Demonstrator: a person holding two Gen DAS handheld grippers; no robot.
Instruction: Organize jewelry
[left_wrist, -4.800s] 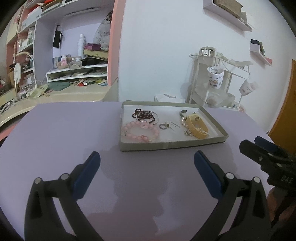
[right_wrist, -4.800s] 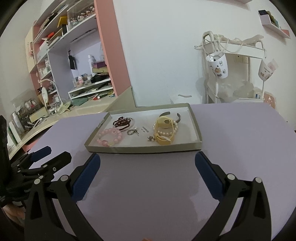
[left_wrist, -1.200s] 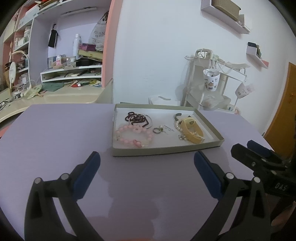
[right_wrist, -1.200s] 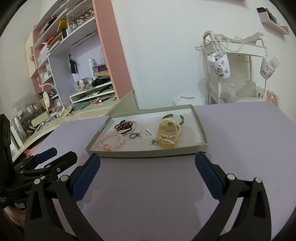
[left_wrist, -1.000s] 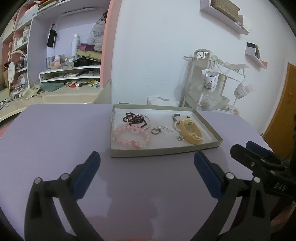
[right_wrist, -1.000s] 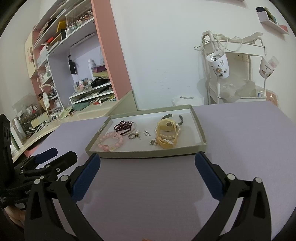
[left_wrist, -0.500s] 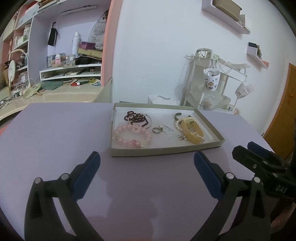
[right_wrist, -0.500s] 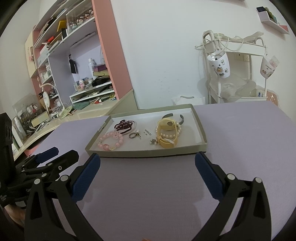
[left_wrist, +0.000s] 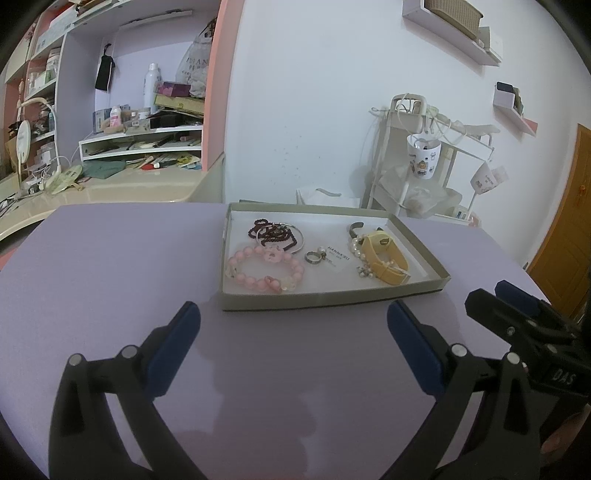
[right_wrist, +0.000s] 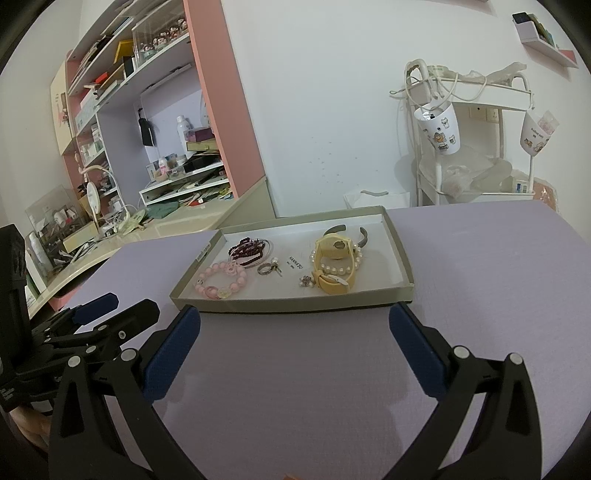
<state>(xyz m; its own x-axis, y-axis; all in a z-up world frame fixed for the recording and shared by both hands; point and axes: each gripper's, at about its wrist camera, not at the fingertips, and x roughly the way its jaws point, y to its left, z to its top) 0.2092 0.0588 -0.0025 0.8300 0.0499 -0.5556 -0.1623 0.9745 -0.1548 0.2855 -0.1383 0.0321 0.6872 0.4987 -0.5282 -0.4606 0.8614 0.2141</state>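
A shallow grey cardboard tray (left_wrist: 332, 300) (right_wrist: 295, 305) sits on the lavender table. In it lie a pink bead bracelet (left_wrist: 264, 269) (right_wrist: 221, 280), a dark red bead bracelet (left_wrist: 273, 234) (right_wrist: 247, 251), a silver ring (left_wrist: 313, 257) (right_wrist: 265, 268), a yellow watch (left_wrist: 384, 256) (right_wrist: 334, 258) wrapped with pearls, and a grey cuff (left_wrist: 354, 227). My left gripper (left_wrist: 293, 314) stands open just short of the tray's front wall, holding nothing. My right gripper (right_wrist: 294, 315) is likewise open and empty at the tray's front right.
Beyond the table on the left are a cluttered desk (left_wrist: 110, 184) and pink shelves (right_wrist: 221, 92). A white wire rack (right_wrist: 461, 147) with hanging cups stands behind on the right. An orange door (left_wrist: 569, 221) is at the far right. A white box (left_wrist: 325, 195) sits behind the tray.
Both views have drifted a little, and the tray sits slightly further left in the left wrist view than 4.8 s ago. The jewelry has not moved. Both grippers stay open.
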